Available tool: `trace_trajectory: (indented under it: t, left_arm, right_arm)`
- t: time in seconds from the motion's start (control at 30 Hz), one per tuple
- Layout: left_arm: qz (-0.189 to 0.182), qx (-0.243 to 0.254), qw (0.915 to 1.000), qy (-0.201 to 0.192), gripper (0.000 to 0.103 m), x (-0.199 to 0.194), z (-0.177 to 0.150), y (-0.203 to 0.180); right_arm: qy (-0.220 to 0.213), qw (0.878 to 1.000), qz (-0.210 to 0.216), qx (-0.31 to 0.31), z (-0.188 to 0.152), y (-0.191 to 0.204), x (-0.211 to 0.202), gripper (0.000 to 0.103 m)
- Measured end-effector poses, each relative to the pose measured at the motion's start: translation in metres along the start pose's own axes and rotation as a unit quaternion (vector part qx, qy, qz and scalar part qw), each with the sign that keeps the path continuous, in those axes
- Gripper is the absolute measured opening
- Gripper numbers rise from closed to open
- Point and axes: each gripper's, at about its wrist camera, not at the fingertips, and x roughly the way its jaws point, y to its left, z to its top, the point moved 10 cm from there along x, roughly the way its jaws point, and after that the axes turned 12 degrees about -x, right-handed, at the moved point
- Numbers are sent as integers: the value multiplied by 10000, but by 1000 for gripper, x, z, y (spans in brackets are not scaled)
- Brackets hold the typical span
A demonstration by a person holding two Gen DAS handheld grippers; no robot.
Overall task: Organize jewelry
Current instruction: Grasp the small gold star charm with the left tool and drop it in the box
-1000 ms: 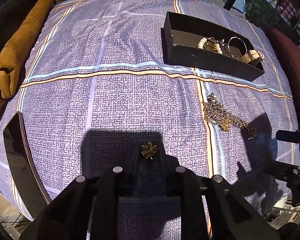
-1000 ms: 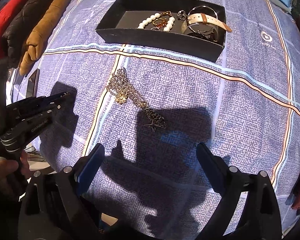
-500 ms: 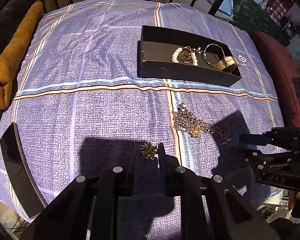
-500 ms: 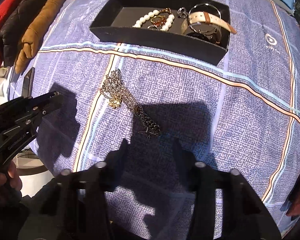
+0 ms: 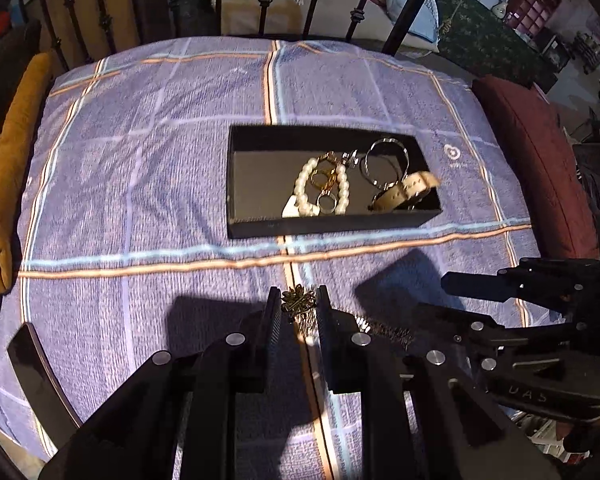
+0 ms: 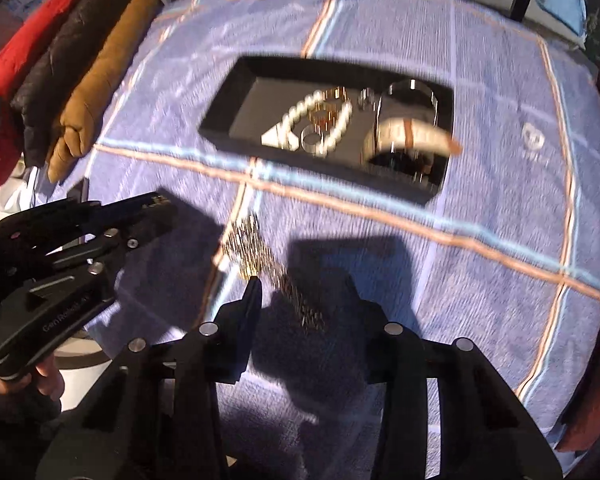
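My left gripper [image 5: 299, 300] is shut on a small gold flower brooch [image 5: 298, 299] and holds it above the purple checked cloth [image 5: 148, 168]. A black tray [image 5: 260, 229] lies ahead with a pearl bracelet [image 5: 342, 188], gold rings, a hoop and a beige watch strap [image 5: 414, 184] in it. In the right wrist view my right gripper [image 6: 302, 300] is open over a heap of chain necklaces [image 6: 256, 248], its fingers on either side of the dark end. The tray [image 6: 300, 162] lies beyond. The left gripper [image 6: 156, 208] shows at left.
A tan cushion [image 5: 8, 168] lies along the left edge and a dark red cushion [image 5: 536, 152] at the right. A black phone [image 5: 40, 380] sits at the near left edge. A black metal railing [image 5: 260, 0] stands behind the table.
My left gripper has risen and moved toward the tray with the brooch. My right gripper has narrowed its opening and come down over the chain necklaces.
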Motion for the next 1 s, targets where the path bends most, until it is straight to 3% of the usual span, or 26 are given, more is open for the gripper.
trace_trajectory:
  t: [0.33,0.7,0.77,0.8,0.83,0.93,1.0]
  left_arm:
    - [-191,235,9988,-398,17,3,81,-36]
    - [14,229,9997,-27,17,50,91,-29]
    - [38,189,9998,38,33,54,91,-25]
    - [128,184,9997,16,60,54,91,-22]
    - [280,212,9993,-95,73,51,92,-17]
    - [283,281,9990,-195,83,36,86,-12]
    - [319,336,9987,-224,90,26,76,-7]
  right_arm:
    - [-433,9984,-278,219,70,-41,-21,35]
    - [-204,9983,-344,420,85,-68,7,35]
    - [-166,9982,-401,417,82,-69,8,37]
    - [-162,9982,-414,411,79,-69,6,39]
    - [-172,9980,-446,410,76,-69,4,42]
    - [-186,9976,-481,454,62,-69,-3,53]
    - [-180,9977,-410,501,48,-66,-5,54]
